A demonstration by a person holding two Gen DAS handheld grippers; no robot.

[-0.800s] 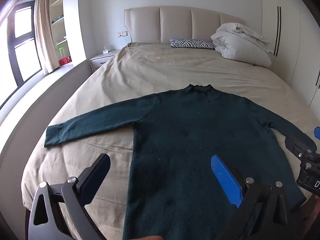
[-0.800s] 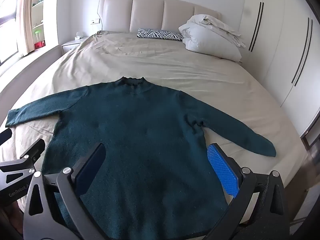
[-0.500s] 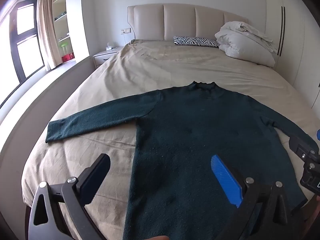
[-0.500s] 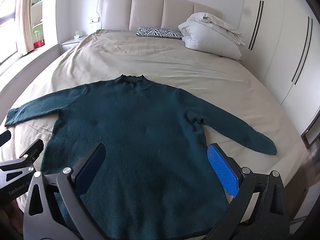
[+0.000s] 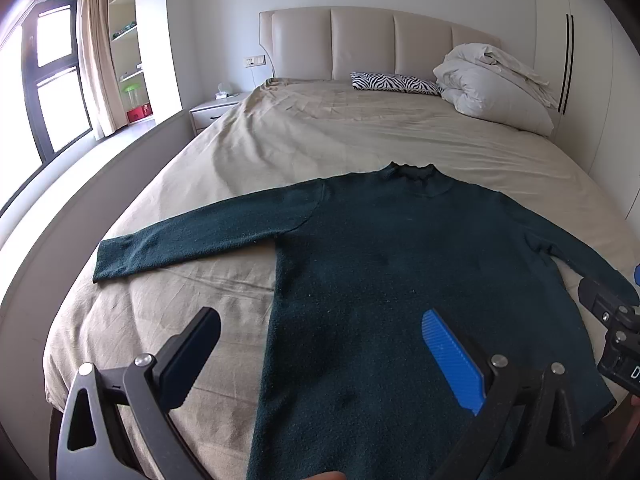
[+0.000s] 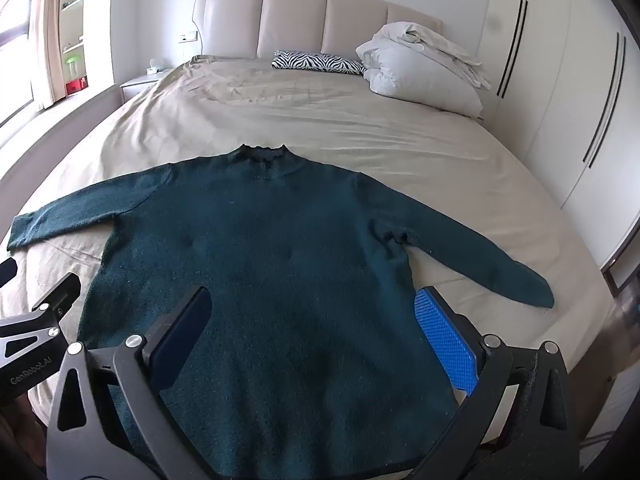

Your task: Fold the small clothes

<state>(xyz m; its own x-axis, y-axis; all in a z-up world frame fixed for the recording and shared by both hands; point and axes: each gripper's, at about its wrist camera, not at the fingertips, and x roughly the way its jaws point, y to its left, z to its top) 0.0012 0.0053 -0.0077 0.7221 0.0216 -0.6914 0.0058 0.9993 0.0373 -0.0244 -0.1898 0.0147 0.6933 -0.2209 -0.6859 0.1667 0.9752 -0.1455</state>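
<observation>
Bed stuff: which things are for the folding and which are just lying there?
For the folding:
- green sweater, spread flat on the bed sheet
- left tongs, open
- right tongs, open

Just lying about:
- zebra pillow
- white duvet pile
- nightstand

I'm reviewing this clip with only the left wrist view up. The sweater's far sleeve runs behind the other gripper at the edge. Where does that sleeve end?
Observer: The right wrist view shows the sweater whole; that sleeve lies flat, angled out and toward the foot of the bed, cuff short of the bed's side edge.
Operator: Is the right gripper holding anything?
Observer: No. The right gripper is open over the sweater's lower body, nothing between its pads.
Operator: And the hem?
Observer: The hem lies flat and unfolded near the bed's foot.
</observation>
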